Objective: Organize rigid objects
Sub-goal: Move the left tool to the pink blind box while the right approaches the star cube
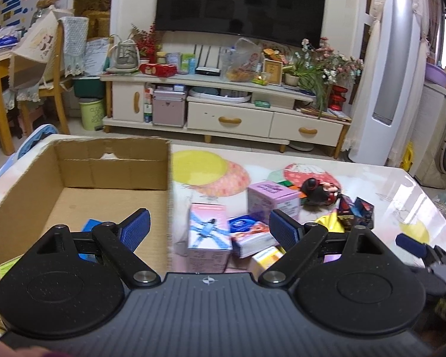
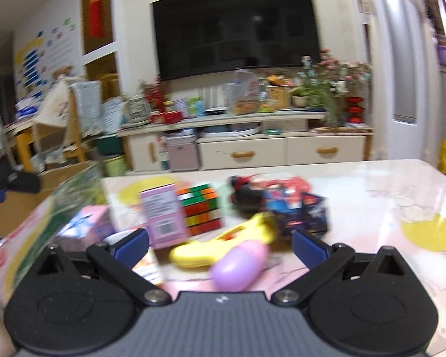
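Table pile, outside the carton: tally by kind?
Boxes: 5, pink, purple, orange-white, dark printed, green-pink
Card deck: 1
Puzzle cube: 1
Doll: 1
Banana toy: 1
Purple egg: 1
Total: 10; more may be hidden.

Open cardboard box (image 1: 110, 175) at frame left, nearly empty. Pink carton (image 1: 209, 238) upright, centre; purple carton (image 1: 272, 199), cube puzzle (image 2: 203, 208), yellow toy (image 2: 220, 247) clustered right.
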